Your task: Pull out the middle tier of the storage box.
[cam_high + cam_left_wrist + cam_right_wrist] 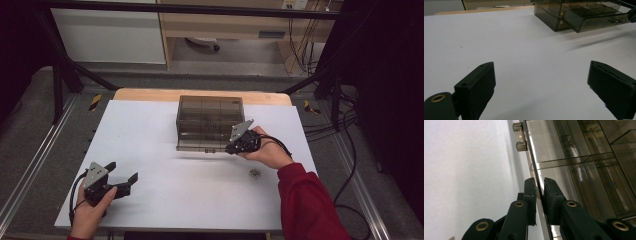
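A smoky see-through drawer box (210, 112) stands at the back middle of the white table (165, 200). Its bottom drawer (200, 143) is pulled partway out toward me. My right gripper (231, 148) is at the drawer's right front corner. In the right gripper view the gripper (539, 185) straddles the thin front wall (532, 157), one pad on each side, shut on it; the drawer handle (520, 137) lies farther along that wall. Near the front left edge my left gripper (122, 171) rests low, with the jaws wide apart (541, 85) and only bare table between them.
A small metallic object (255, 172) lies on the table just in front of the right hand. The box (564, 12) with its open drawer (596, 22) sits far ahead of the left gripper. A wooden strip (150, 94) edges the table's far side.
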{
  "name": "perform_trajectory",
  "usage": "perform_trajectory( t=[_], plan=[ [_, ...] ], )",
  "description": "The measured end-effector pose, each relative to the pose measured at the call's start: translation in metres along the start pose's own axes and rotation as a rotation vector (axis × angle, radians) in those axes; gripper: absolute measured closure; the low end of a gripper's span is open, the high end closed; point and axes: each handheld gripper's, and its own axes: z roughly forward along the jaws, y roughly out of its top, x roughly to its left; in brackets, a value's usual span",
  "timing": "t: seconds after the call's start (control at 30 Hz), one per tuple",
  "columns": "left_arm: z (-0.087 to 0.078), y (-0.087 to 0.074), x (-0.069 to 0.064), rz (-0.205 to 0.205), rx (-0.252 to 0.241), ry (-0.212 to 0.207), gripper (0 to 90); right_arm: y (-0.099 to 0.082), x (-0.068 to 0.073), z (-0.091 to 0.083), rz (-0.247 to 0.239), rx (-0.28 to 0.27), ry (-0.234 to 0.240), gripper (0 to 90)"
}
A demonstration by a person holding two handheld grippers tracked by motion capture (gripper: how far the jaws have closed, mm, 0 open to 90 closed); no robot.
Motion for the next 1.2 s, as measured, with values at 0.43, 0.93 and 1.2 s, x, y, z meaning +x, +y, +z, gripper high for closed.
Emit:
perform_trajectory(
  t=[0.43, 0.93, 1.2],
  plan=[
    [-0.0001, -0.0001, -0.0001, -0.005, 0.003, -0.004, 8.3, 0.0009, 0.0022, -0.0011, -0.001, -0.003, -0.004, 81.0],
    [-0.0001, 0.0001, 0.0001, 0.000, 0.002, -0.001, 8.3, 0.0015, 0.0037, -0.0019, -0.004, -0.002, -0.001, 81.2],
    [-0.0002, 0.0000, 0.0001, -0.006, 0.001, -0.005, 8.3, 0.0015, 0.0043, -0.0027, -0.004, 0.001, -0.002, 81.2]
  ],
)
